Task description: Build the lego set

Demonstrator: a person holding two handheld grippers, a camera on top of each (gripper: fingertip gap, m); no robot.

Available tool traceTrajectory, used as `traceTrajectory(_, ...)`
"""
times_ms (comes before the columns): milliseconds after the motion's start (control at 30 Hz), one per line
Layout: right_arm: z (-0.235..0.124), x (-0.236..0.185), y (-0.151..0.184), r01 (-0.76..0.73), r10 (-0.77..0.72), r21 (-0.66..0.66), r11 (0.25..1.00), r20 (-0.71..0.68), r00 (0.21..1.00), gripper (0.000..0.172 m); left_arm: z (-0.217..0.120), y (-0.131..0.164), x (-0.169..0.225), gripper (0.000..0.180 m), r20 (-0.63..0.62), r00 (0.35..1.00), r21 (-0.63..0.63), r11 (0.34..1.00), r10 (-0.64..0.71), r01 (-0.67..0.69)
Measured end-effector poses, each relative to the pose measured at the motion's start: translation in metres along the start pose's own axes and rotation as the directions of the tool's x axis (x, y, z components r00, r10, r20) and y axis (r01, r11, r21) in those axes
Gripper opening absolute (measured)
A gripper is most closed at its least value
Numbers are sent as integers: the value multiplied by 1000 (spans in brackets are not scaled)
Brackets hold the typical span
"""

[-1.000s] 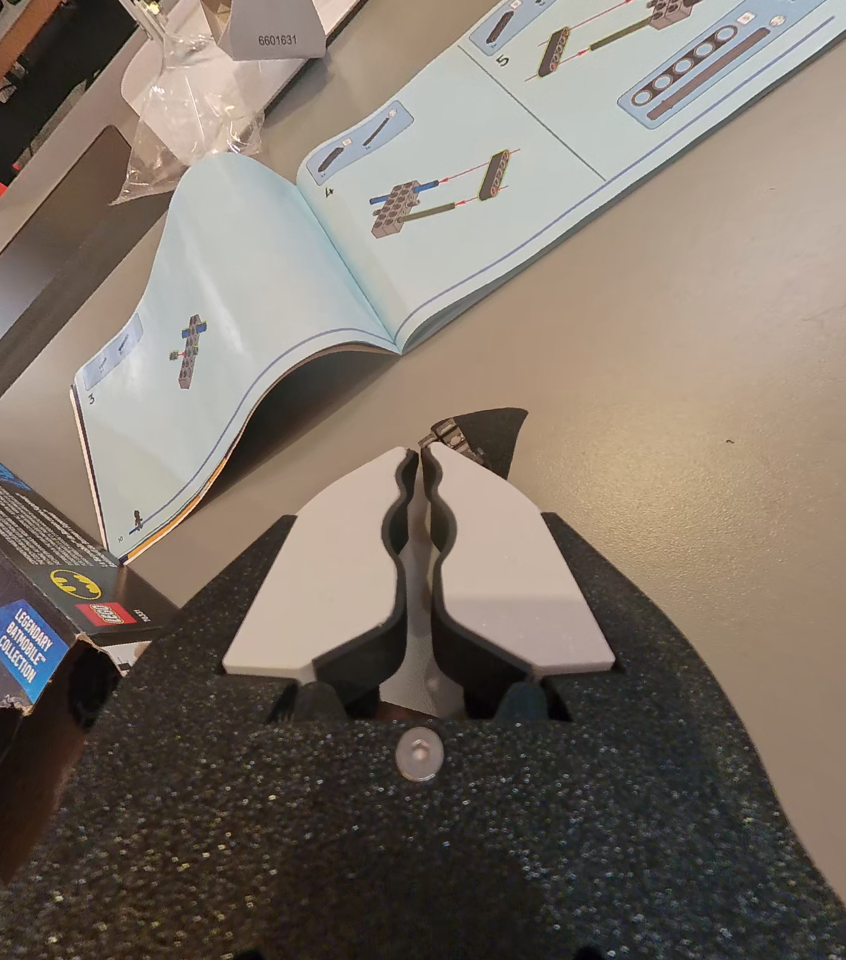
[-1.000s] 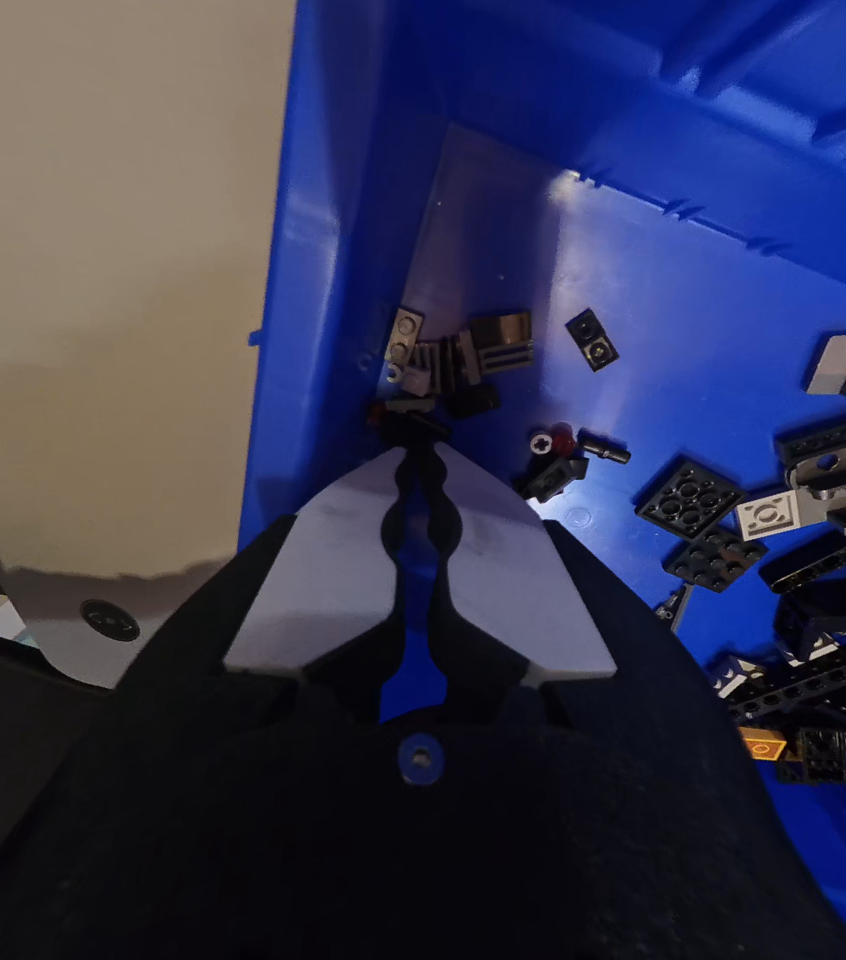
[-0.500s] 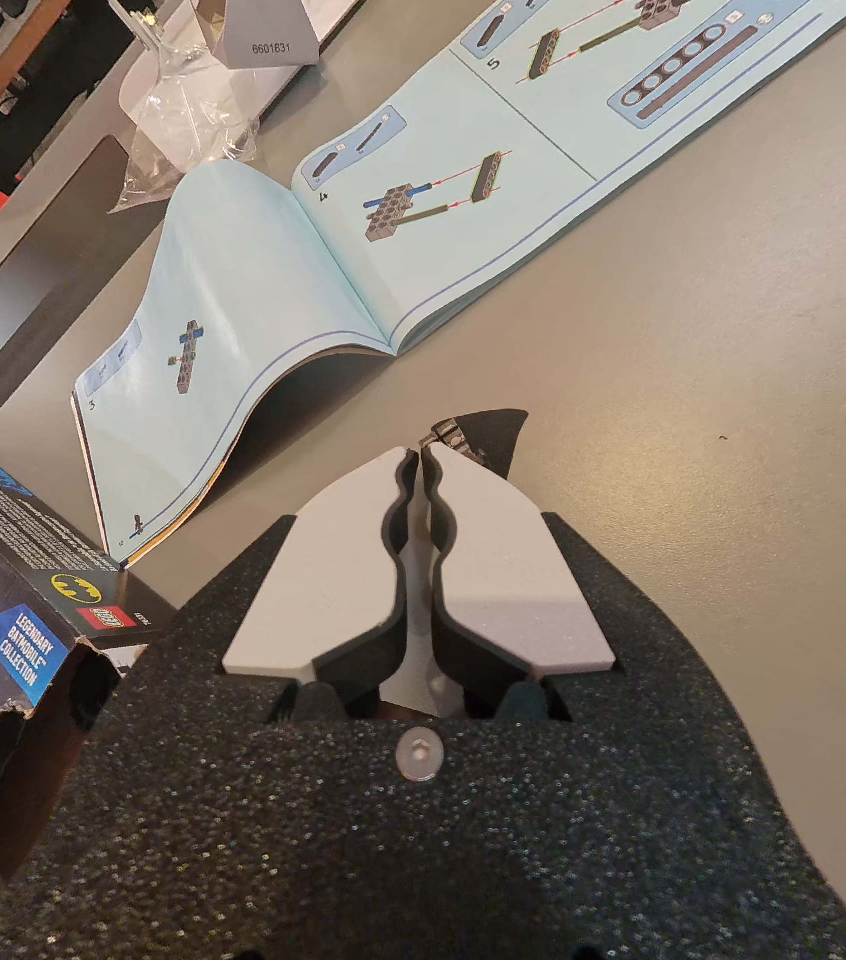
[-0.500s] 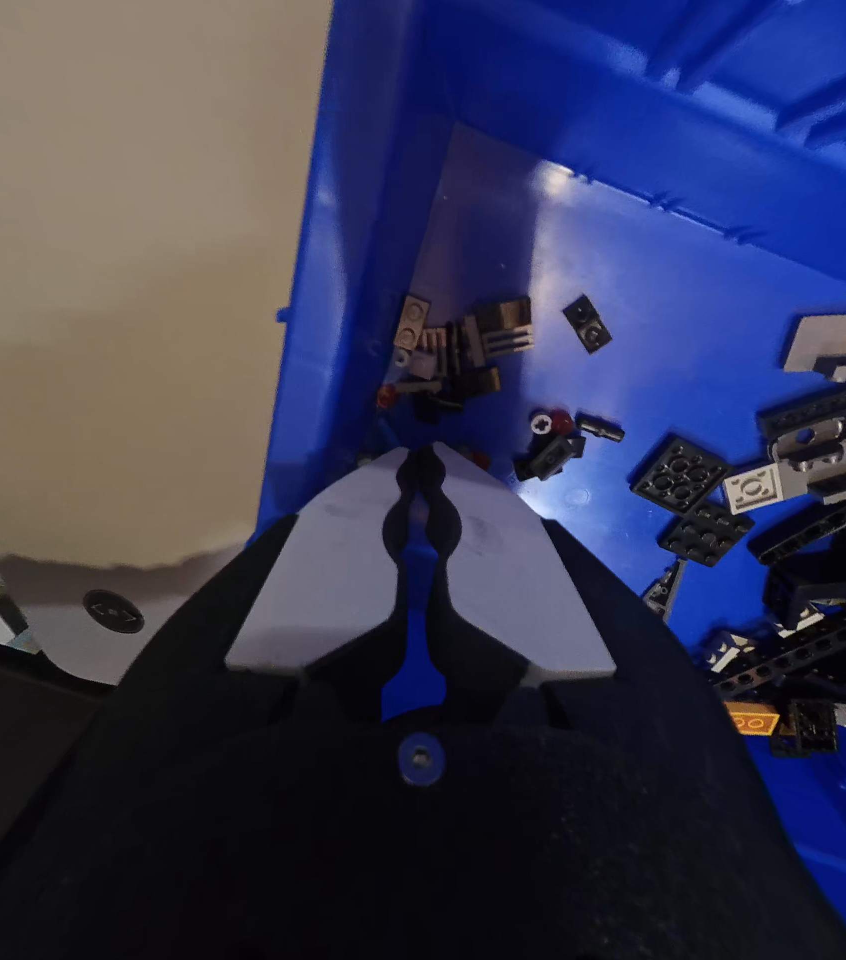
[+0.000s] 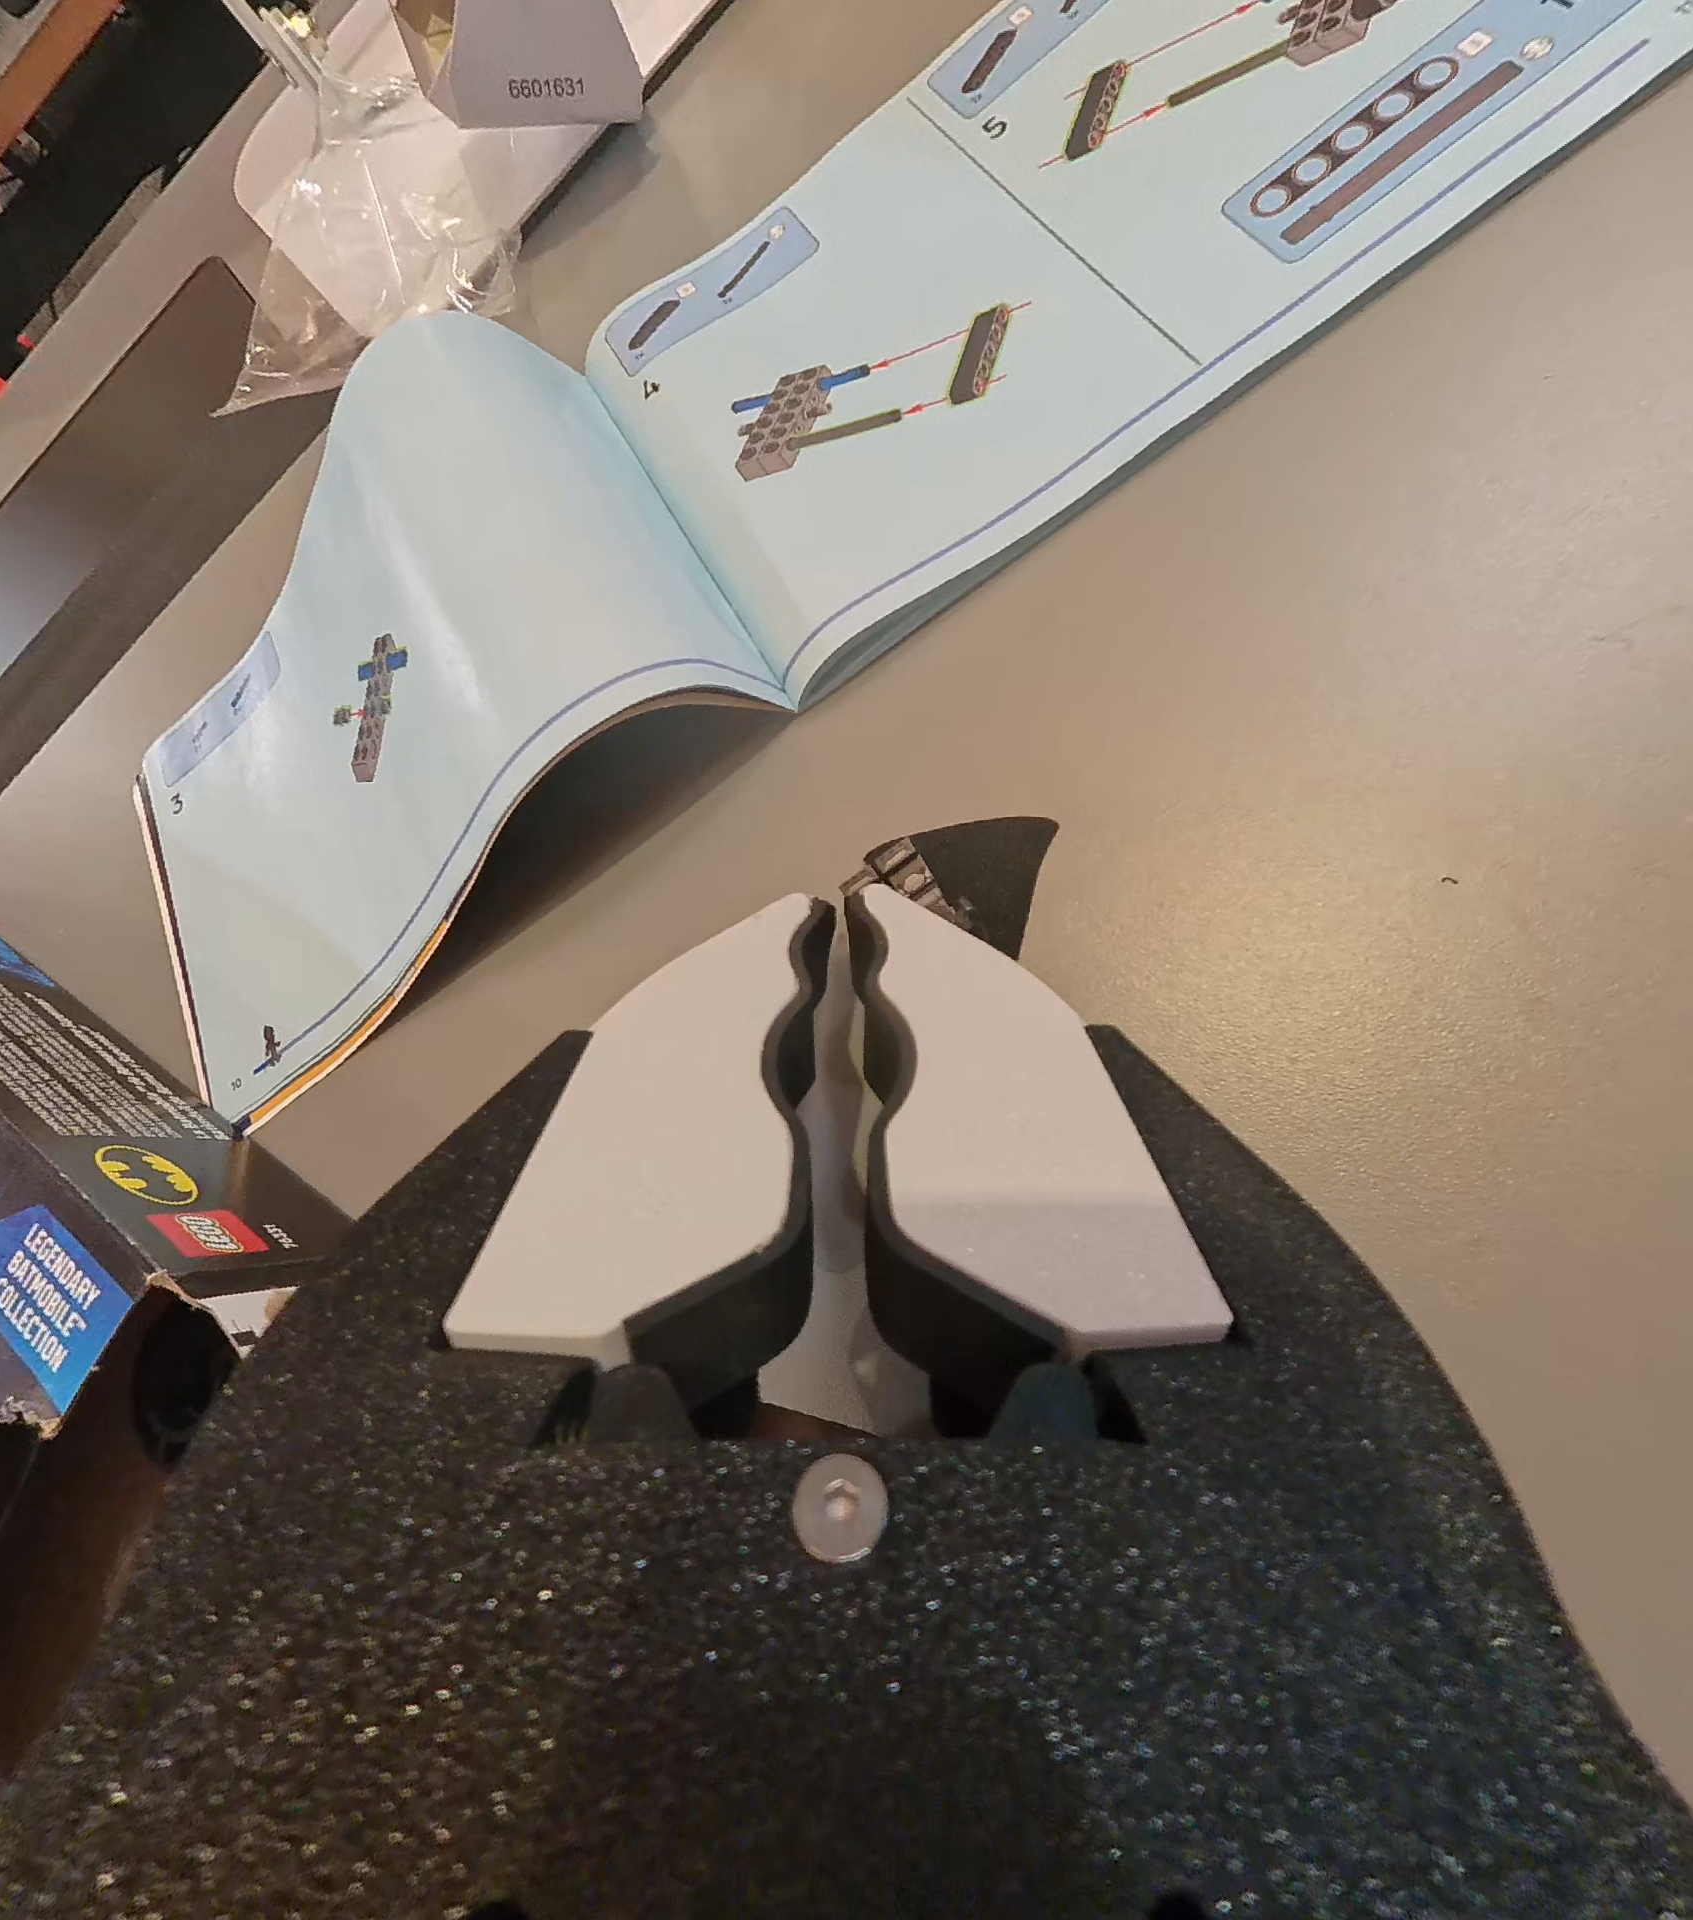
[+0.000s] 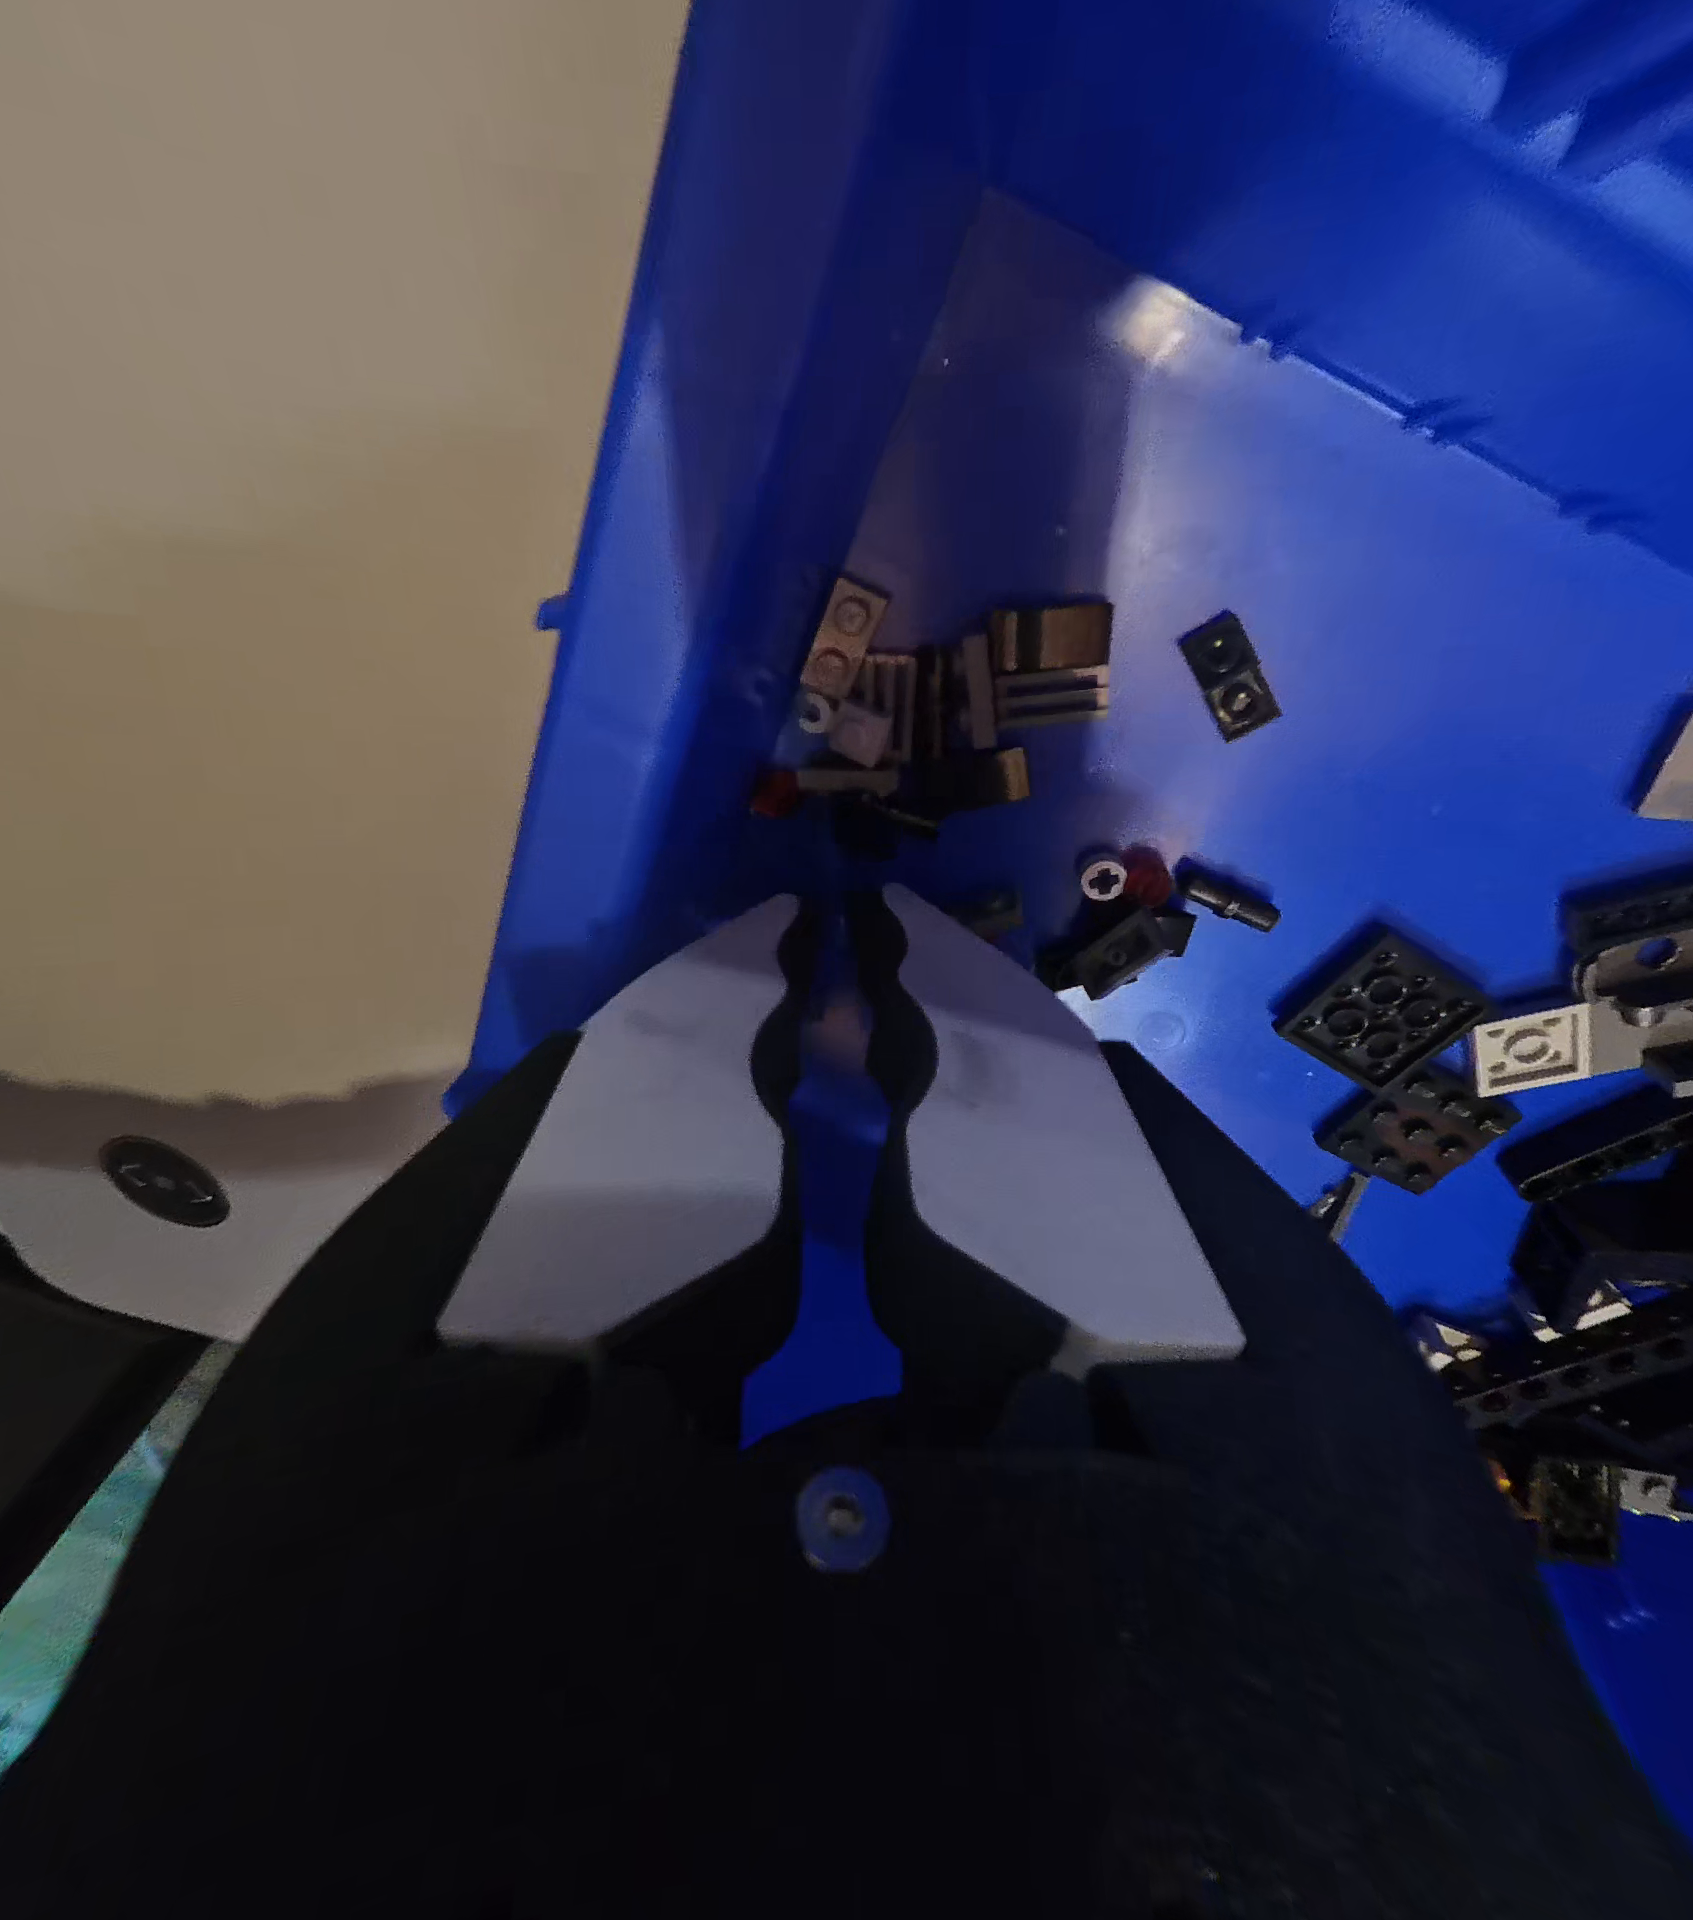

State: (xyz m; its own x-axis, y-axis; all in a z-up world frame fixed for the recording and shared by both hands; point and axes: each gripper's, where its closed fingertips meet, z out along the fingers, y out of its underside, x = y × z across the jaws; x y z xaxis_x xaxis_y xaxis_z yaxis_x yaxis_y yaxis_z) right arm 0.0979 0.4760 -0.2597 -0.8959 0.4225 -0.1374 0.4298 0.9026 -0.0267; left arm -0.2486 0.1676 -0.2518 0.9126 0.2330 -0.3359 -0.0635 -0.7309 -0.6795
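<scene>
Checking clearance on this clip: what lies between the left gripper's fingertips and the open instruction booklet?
Only bare table, partly shaded by the booklet's lifted page, ahead of the left gripper; the left wrist view shows it.

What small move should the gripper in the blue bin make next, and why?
Probably ease the right gripper forward to the pile of small pieces in the corner of the blue bin: its fingers stand slightly apart with nothing between them, and the pile lies just beyond the tips.
</scene>
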Motion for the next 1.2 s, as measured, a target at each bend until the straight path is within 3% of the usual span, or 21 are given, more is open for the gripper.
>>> traceTrajectory(467, -4, 8, 0, -5, 6, 12, 1000, -78, 997, 5, 0, 0, 0, 3, 6, 1000, 2, 1000, 8, -8)
traceTrajectory(700, -39, 6, -6, -58, 69, 64, 996, -179, 981, 5, -4, -4, 1, 10, 10, 1000, 38, 999, 24, -24)
traceTrajectory(867, -72, 4, -22, -132, 157, 100, 986, -312, 937, 5, -19, -19, -8, 11, -16, 997, 178, 981, -79, 81)
traceTrajectory(1000, -94, 1, -52, -176, 220, 140, 974, -422, 880, 5, -43, -39, -4, 12, -158, 971, 312, 924, -182, 224)
traceTrajectory(1200, -81, -20, -146, -111, 209, 235, 966, -443, 872, 5, -77, -53, 34, 15, -353, 929, 380, 890, -114, 253)
